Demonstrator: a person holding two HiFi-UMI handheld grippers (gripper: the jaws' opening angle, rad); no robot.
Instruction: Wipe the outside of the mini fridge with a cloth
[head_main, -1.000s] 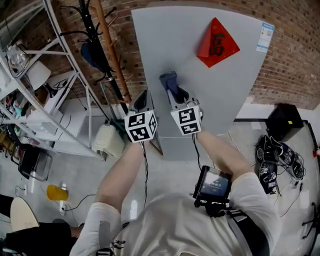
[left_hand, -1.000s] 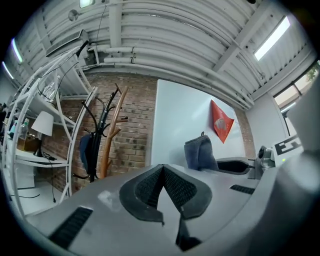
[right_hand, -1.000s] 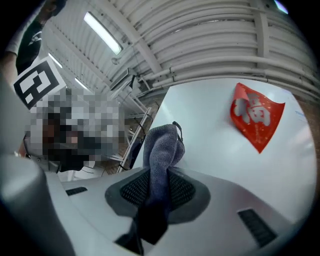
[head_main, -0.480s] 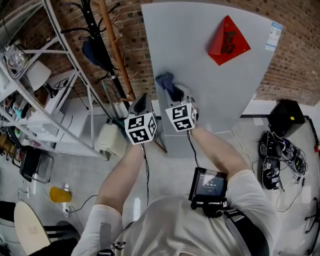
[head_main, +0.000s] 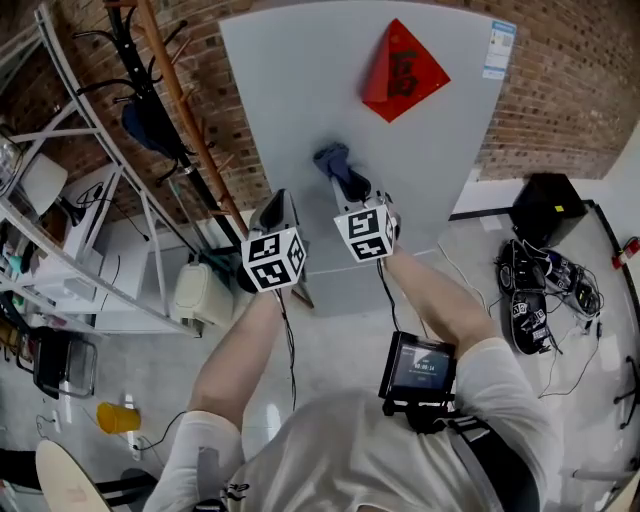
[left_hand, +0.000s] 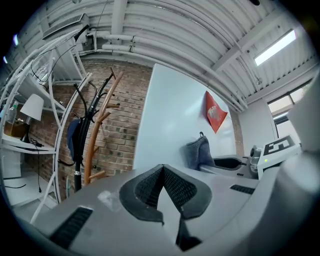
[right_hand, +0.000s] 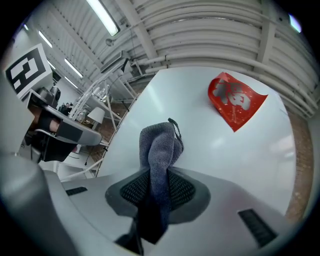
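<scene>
Wiping step looks to be in hand here. The grey cloth (right_hand: 159, 145) is clamped between the jaws of the right gripper (right_hand: 157, 189) and seems to be held against the mini fridge (head_main: 290, 90) door, mid-frame in the head view, below left of the red diamond sticker (head_main: 402, 70). The left gripper (left_hand: 162, 186) is pinched fully together on nothing, lower left of the cloth. Next, a sweep across more of the door is probably called for, with contact kept.

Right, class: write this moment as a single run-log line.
right gripper: shut on cloth | cloth: at fridge door, below red decoration | left gripper: shut, empty
</scene>
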